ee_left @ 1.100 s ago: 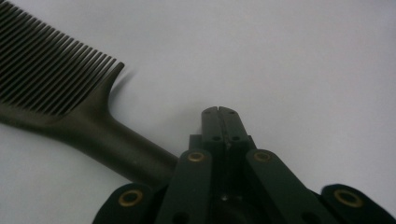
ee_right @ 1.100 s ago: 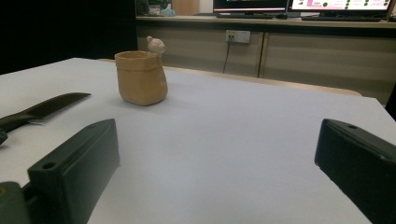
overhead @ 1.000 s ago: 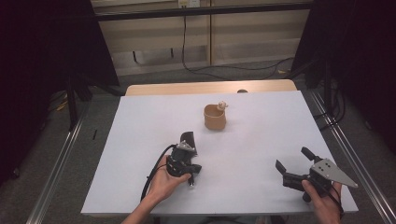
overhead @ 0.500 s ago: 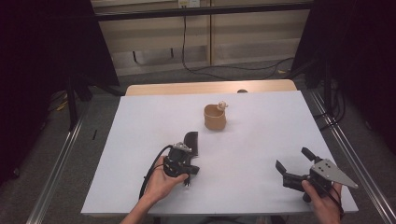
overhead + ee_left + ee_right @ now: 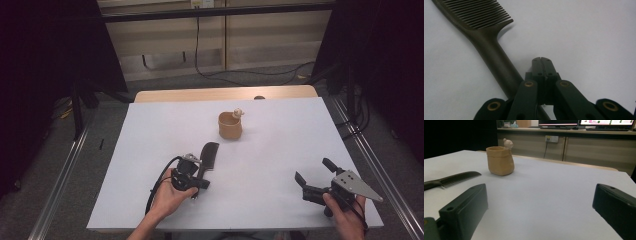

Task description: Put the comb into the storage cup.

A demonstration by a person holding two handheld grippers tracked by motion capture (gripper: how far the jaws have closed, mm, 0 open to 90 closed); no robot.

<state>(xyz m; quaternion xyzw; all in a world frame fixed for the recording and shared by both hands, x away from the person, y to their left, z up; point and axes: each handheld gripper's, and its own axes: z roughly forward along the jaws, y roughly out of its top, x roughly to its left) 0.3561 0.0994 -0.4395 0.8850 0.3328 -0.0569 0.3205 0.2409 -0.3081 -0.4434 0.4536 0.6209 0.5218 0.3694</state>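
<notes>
Comb [image 5: 489,47] lay just left of the closed, empty left tool [image 5: 543,60], handle running back alongside it, right tool [image 5: 314,175] wide, farther.

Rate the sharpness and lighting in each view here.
High view: even light on the white table, dark surroundings, slightly soft. Left gripper view: comb fairly sharp, casting a soft shadow; the near linkage blurs. Right gripper view: pot crisp, near jaws out of focus.
</notes>
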